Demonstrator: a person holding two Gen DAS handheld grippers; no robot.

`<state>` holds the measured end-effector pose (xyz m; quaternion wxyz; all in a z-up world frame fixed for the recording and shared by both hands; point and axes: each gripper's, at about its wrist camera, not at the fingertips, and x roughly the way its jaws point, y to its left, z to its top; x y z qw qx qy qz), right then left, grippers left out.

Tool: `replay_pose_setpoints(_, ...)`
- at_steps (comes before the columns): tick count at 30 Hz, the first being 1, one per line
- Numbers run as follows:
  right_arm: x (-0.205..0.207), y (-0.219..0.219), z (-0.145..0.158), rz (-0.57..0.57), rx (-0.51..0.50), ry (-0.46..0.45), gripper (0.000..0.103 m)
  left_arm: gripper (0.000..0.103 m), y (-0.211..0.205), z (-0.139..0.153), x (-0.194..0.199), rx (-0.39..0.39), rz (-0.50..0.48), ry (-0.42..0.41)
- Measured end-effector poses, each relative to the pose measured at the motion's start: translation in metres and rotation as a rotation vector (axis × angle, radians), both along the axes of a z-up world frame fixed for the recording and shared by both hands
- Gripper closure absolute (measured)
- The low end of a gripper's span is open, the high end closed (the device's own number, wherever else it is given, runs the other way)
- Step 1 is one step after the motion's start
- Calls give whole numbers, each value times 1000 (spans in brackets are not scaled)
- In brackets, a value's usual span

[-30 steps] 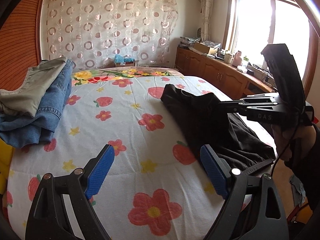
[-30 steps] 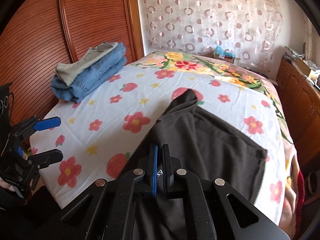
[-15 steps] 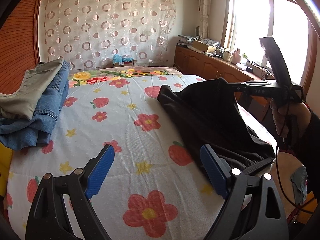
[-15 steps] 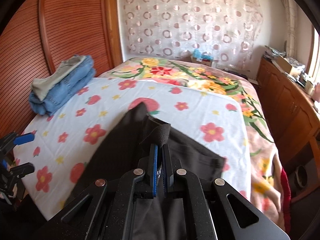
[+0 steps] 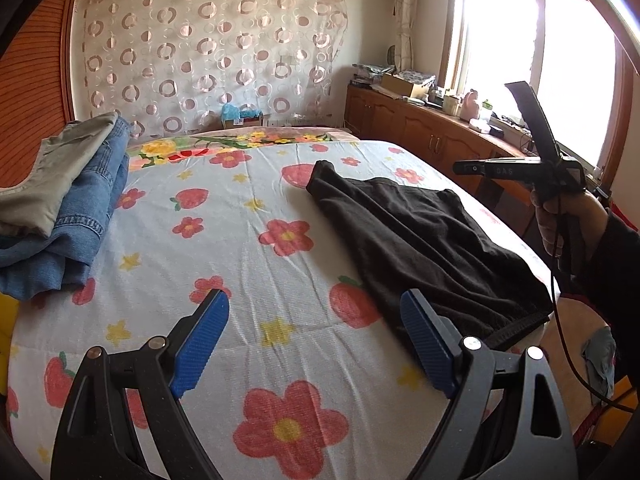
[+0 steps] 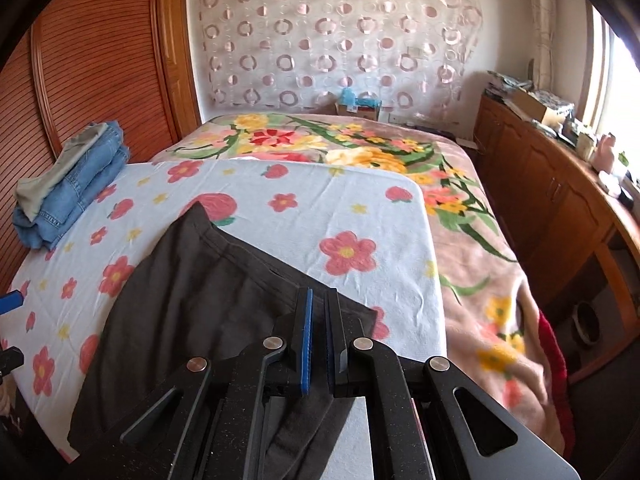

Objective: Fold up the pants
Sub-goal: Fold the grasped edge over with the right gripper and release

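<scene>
Black pants [image 5: 424,240] flat on floral bedsheet [image 5: 248,264], left gripper [image 5: 314,342] wide apart, empty, pants at two o'clock of it, right gripper [image 6: 317,336] closed, nothing held, above pants.

Pants on the bed, folded stack off to the side

The pants [image 6: 192,296] lie spread on the sheet [image 6: 304,216] toward the bed's [image 6: 472,264] near right edge; a folded clothes stack [image 5: 60,204] sits at the far left, cabinets [image 6: 552,208] along the right wall, the curtain [image 5: 208,52] behind.
</scene>
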<state>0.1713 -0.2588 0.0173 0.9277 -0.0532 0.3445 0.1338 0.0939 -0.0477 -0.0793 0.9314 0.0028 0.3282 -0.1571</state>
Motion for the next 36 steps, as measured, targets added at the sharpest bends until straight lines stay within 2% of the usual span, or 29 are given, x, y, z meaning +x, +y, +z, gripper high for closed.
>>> replay_pose_setpoints(2, -1, -1, -1, -5, 6, 3, 85, 15, -4, -2, 4, 7, -11, 8)
replay_pose_setpoints(7, 7, -10, -11, -11, 22, 52, 78, 15, -15, -5, 16, 7, -40, 25)
replay_pose_setpoints(23, 33, -17, -25, -26, -15, 134, 79, 15, -45, -27, 39, 85, -86, 83)
replay_pose_setpoints(24, 36, -17, -26, -29, -20, 143, 80, 15, -46, -28, 39, 88, -87, 84)
replay_pose_setpoints(25, 38, -17, -27, -24, -21, 149, 90, 15, -46, -28, 39, 92, -88, 84)
replay_pose_setpoints(26, 38, -17, -27, -12, -19, 151, 94, 15, -47, -29, 39, 94, -88, 83)
replay_pose_setpoints(33, 25, -20, -1, -23, 15, -2, 97, 15, -48, -31, 38, 103, -84, 83)
replay_pose_setpoints(36, 25, -22, 0, -43, 1, -17, 97, 15, -49, -31, 39, 107, -82, 84)
